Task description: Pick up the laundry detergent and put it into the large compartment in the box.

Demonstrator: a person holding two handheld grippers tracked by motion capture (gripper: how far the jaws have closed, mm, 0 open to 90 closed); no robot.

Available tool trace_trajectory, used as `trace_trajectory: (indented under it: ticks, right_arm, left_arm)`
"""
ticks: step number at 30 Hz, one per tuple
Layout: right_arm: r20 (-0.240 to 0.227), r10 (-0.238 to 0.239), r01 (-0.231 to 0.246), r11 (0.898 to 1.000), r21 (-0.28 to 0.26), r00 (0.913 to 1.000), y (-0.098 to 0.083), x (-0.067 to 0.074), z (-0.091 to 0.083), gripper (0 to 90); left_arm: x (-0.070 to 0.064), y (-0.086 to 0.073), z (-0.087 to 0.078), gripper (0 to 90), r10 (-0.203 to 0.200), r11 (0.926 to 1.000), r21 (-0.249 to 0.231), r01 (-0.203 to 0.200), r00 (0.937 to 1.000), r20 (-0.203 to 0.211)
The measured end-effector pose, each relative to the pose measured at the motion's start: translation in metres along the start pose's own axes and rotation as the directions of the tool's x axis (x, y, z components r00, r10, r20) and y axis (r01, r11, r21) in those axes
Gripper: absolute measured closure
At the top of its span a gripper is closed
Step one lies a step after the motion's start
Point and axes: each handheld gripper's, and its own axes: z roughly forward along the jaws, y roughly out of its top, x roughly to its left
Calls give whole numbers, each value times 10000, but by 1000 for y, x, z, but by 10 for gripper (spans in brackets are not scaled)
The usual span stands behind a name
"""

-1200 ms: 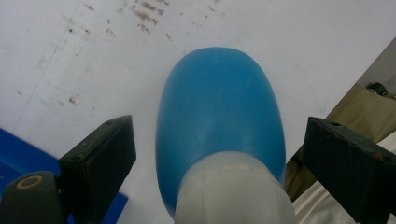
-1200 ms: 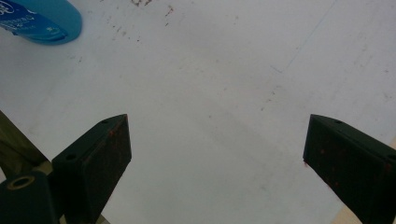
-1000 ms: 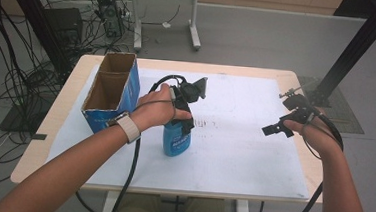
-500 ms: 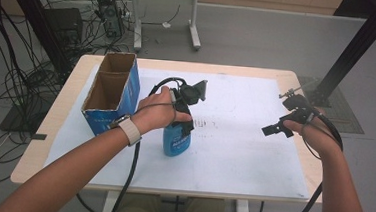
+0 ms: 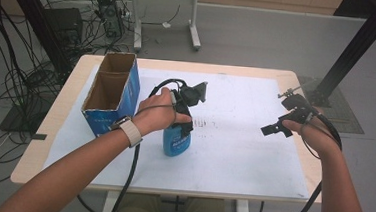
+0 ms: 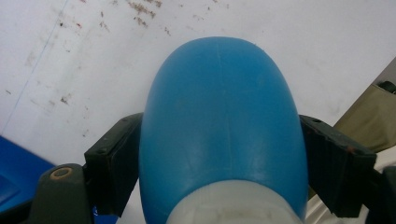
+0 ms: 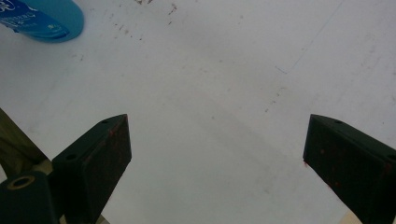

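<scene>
Since a second ago neither hand nor the blue plastic bottle with a white neck (image 5: pixel 177 140) has shifted on the table (image 5: pixel 252 155); only the fingers of the left gripper (image 5: pixel 182 116) have just been closing, with the bottle between them. Seen in the left gripper view, both black fingers (image 6: pixel 113 165) now lie against the sides of the bottle's rounded blue shoulder (image 6: pixel 222 121), about half closed, one at 9 o'clock and one at 3 o'clock of it, so the bottle is gripped. From above, the bottle stands upright near the middle of the white sheet, just at 4 o'clock of the open blue cardboard box (image 5: pixel 111 93), which sits near the table's left edge. The right gripper (image 5: pixel 281 123) hangs well apart at 3 o'clock of the bottle, above bare white sheet; its fingers (image 7: pixel 95 158) are spread wide and hold nothing, and the bottle's labelled base (image 7: pixel 44 18) shows at 10 o'clock in that gripper's own view.
</scene>
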Motion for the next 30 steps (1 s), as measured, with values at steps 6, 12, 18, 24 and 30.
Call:
trace_trajectory:
  ticks: [6, 12, 18, 24, 30]
  right_arm:
    - [-14, -34, 34, 10000, -20, 10000, 1, 0, 0, 80]
    - [-12, -70, 70, 10000, -28, 10000, 1, 0, 0, 80]
    - [-21, -58, 57, 10000, -43, 10000, 1, 0, 0, 80]
    - [-24, -25, 25, 10000, -14, 10000, 2, 0, 1, 80]
    - [-13, -54, 54, 10000, -31, 10000, 2, 1, 0, 80]
  left_arm:
    - [-1, 0, 0, 218, -28, 10000, -14, 28, 10000, -60]
    - [-2, 0, 0, 259, -54, 10000, -17, 54, 10000, -75]
    - [-3, 0, 1, 298, -82, 10000, 13, 82, 9998, -176]
    - [-5, 0, 1, 303, -206, 9998, -25, 206, 9994, -262]
    - [-5, 1, 0, 370, -223, 9997, 43, 224, 9994, -277]
